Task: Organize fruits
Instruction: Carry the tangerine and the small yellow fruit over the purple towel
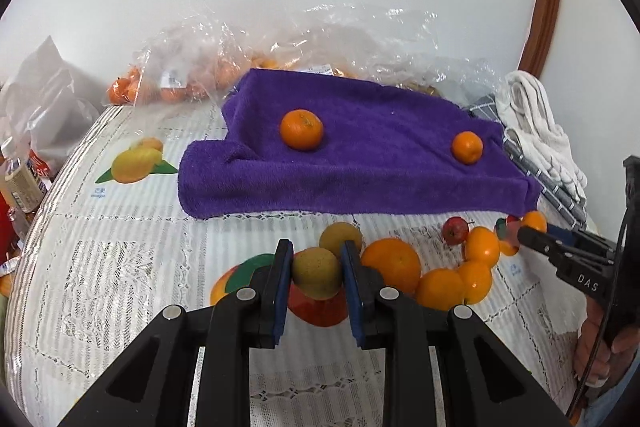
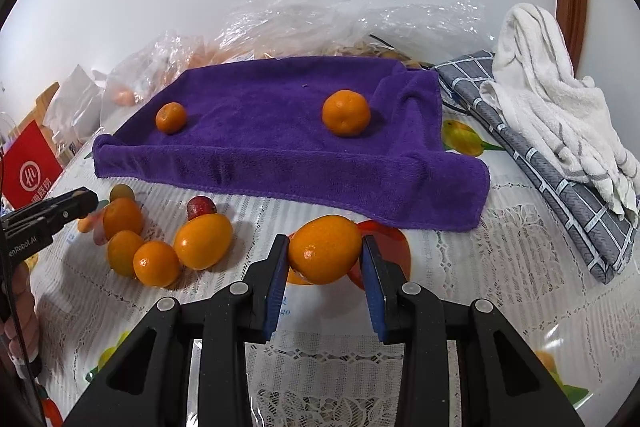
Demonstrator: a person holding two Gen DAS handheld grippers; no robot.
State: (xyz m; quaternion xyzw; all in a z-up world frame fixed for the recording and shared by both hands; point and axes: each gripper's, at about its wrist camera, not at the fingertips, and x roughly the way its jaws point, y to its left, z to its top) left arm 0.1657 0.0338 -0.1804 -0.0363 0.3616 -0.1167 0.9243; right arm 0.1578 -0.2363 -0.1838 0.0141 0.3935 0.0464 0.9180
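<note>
My left gripper [image 1: 317, 251] is shut on a small greenish-brown fruit [image 1: 316, 275], just above the lace tablecloth [image 1: 120, 287]. A second greenish fruit [image 1: 341, 237] lies right behind it. To its right lie several orange fruits [image 1: 392, 263] and a small red fruit [image 1: 455, 230]. My right gripper [image 2: 324, 247] is shut on an oval orange fruit [image 2: 324, 251], close to the near edge of a purple towel [image 2: 280, 139]. Two mandarins rest on the towel, one left [image 2: 171, 117], one right [image 2: 345, 113]. The left gripper [image 2: 86, 205] shows at the left edge beside the orange pile [image 2: 203, 241].
Clear plastic bags [image 1: 192, 75] of oranges lie behind the towel against the wall. A grey checked cloth [image 2: 560, 183] and a white towel [image 2: 552, 107] sit at the right. Bottles [image 1: 20, 179] and a red box [image 2: 30, 171] stand at the left. A hand [image 1: 596, 355] holds the right gripper.
</note>
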